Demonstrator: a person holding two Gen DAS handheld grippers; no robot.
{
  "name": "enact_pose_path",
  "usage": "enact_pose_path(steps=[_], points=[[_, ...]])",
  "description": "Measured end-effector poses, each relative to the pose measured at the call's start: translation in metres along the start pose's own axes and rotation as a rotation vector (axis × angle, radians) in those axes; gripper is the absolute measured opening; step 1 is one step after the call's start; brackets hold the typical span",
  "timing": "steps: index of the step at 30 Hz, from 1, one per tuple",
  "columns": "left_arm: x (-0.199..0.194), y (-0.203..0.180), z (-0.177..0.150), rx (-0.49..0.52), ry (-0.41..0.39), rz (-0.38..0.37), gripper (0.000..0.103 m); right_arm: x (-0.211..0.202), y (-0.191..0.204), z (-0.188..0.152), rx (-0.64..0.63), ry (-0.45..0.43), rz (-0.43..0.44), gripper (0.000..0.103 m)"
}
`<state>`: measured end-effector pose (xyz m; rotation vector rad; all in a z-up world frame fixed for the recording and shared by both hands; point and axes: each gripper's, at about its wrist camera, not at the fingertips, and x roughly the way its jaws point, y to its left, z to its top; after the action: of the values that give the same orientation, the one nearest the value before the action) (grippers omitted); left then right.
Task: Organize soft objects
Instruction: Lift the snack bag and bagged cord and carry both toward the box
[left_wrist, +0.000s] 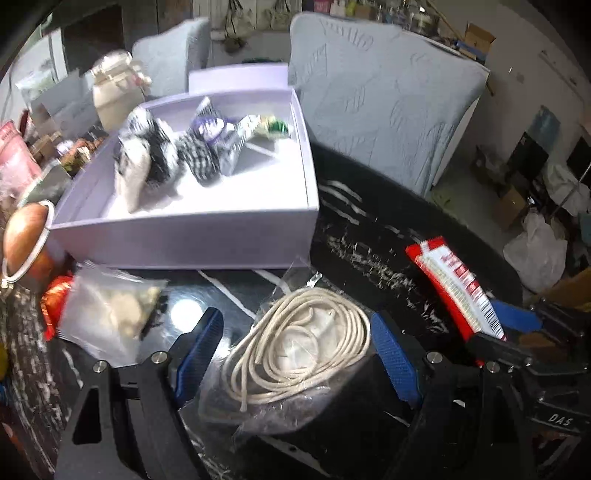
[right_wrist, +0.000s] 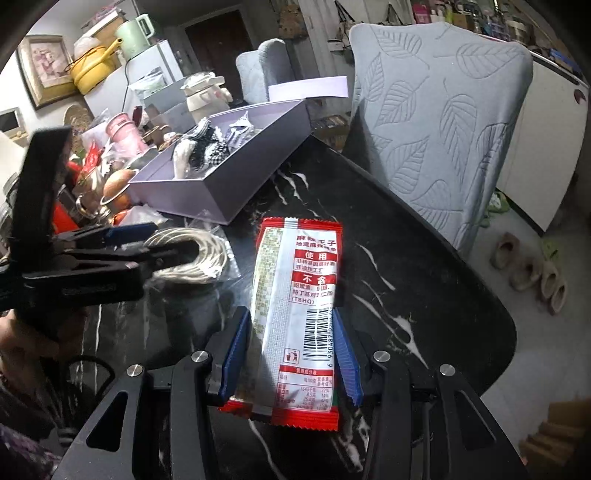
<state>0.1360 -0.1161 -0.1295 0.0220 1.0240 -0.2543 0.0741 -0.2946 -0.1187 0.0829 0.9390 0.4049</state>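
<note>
A coil of white rope in a clear bag (left_wrist: 299, 347) lies on the black marble table between the blue pads of my left gripper (left_wrist: 295, 332), whose jaws stand wide around it. The coil also shows in the right wrist view (right_wrist: 195, 254). My right gripper (right_wrist: 291, 328) is shut on a red and white snack packet (right_wrist: 295, 306) and holds it flat over the table; the packet shows in the left wrist view (left_wrist: 458, 288). A lavender box (left_wrist: 184, 243) holds black-and-white checked cloth items (left_wrist: 159, 155) and small packets (left_wrist: 236, 129).
A clear bag of pale bits (left_wrist: 114, 314) lies left of the coil. An onion-like round object (left_wrist: 26, 243) and clutter crowd the table's left side. A grey leaf-pattern chair (right_wrist: 443, 122) stands behind the table. Slippers (right_wrist: 532, 273) lie on the floor.
</note>
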Motion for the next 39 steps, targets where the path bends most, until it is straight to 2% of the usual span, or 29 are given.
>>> enact_pose_path(steps=[4,7,11,15,16,17,18,19,23,30,39], points=[[0.011,0.002,-0.005,-0.015,0.058,-0.065,0.082,0.002,-0.001,0.002,0.004,0.005,-0.001,0.044],[0.010,-0.003,-0.009,0.003,0.060,-0.082,0.082,0.003,0.000,0.002,0.002,0.011,0.001,0.044],[0.009,-0.012,-0.014,0.049,0.059,-0.052,0.082,0.004,0.002,0.001,-0.003,0.018,0.002,0.044],[0.010,-0.023,-0.020,0.128,0.041,0.010,0.082,0.001,0.003,-0.001,-0.010,0.014,-0.007,0.044],[0.010,-0.024,-0.022,0.126,0.030,0.003,0.080,0.001,0.003,-0.001,-0.010,0.014,-0.012,0.044],[0.008,-0.024,-0.024,0.117,-0.005,-0.010,0.063,0.001,0.003,-0.002,-0.010,0.015,-0.018,0.044],[0.006,-0.023,-0.024,0.113,-0.022,-0.006,0.053,0.000,0.003,-0.003,-0.010,0.015,-0.022,0.044],[0.005,-0.025,-0.026,0.110,-0.027,0.001,0.047,0.000,0.003,-0.004,-0.009,0.015,-0.026,0.044],[0.002,-0.021,-0.027,0.082,-0.030,-0.034,0.042,-0.001,0.002,-0.010,0.005,0.020,-0.035,0.044],[-0.006,-0.023,-0.036,0.058,-0.027,-0.070,0.040,-0.001,0.008,-0.018,0.007,0.023,-0.048,0.044],[-0.029,-0.014,-0.057,0.016,-0.044,-0.064,0.040,-0.006,0.025,-0.027,-0.011,0.014,-0.035,0.044]])
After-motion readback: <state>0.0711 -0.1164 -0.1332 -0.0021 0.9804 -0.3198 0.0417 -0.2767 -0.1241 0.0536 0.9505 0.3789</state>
